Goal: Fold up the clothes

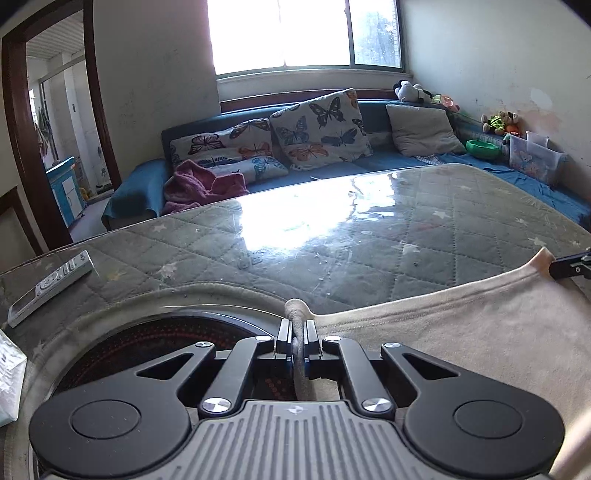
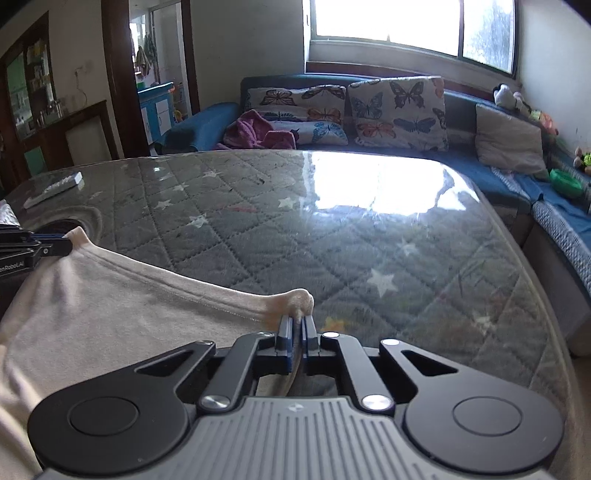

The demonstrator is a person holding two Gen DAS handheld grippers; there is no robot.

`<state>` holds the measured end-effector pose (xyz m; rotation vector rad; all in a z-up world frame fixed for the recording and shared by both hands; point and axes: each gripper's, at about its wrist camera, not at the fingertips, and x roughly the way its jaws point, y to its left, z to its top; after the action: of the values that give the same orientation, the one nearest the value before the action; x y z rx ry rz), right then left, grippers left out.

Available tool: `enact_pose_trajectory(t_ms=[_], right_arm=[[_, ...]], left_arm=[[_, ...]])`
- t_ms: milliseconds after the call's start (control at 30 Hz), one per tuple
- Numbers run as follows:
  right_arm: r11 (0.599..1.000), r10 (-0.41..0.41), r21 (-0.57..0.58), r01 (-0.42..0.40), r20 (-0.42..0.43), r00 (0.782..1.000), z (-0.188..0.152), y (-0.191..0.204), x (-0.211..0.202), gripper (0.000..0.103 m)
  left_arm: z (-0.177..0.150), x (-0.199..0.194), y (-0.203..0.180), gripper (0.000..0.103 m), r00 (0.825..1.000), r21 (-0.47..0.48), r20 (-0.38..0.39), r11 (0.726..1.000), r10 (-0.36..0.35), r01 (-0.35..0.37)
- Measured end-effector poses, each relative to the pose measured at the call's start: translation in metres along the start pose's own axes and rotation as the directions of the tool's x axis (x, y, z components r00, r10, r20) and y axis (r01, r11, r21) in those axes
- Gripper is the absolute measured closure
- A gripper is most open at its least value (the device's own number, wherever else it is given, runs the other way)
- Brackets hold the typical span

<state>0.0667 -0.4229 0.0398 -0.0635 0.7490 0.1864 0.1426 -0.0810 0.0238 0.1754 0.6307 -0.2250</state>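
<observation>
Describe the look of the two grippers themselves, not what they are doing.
Both the left gripper and the right gripper match: black metal linkage arms with silver rivets, round black side discs, a grey ribbed base with a small logo, and narrow black fingers with blue edging. No cables or sleeves show.

A home living room: a blue corner sofa point(image 1: 373, 162) with butterfly cushions point(image 1: 321, 127) runs under a bright window point(image 1: 303, 33), soft toys point(image 1: 412, 92) sit along its back, and a remote control point(image 1: 51, 284) lies on the glass-topped table point(image 1: 332, 236).
</observation>
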Motion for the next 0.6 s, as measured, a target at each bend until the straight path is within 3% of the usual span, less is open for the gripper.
enact_pose_trajectory(t_ms=[167, 267, 400, 600], right_arm=[[1.000, -0.017, -0.014, 0.017, -0.009, 1.000, 0.015, -0.002, 0.023, 0.099], [1.000, -0.010, -0.014, 0.010, -0.011, 1.000, 0.020, -0.004, 0.023, 0.091], [0.998, 0.037, -0.057, -0.037, -0.010, 0.999, 0.015, 0.002, -0.004, 0.087], [0.961, 0.183, -0.197, -0.192, -0.061, 0.981, -0.010, 0.039, -0.064, 0.087]], left_arm=[[0.000, 0.015, 0.004, 0.091, 0.999, -0.014, -0.043, 1.000, 0.022, -0.022], [0.005, 0.014, 0.007, 0.088, 0.998, -0.030, -0.055, 0.999, 0.027, -0.029], [0.012, 0.002, 0.004, 0.088, 0.999, -0.020, -0.035, 1.000, 0.023, -0.024], [0.023, -0.012, -0.016, 0.088, 0.996, 0.001, -0.025, 0.997, -0.083, 0.083]])
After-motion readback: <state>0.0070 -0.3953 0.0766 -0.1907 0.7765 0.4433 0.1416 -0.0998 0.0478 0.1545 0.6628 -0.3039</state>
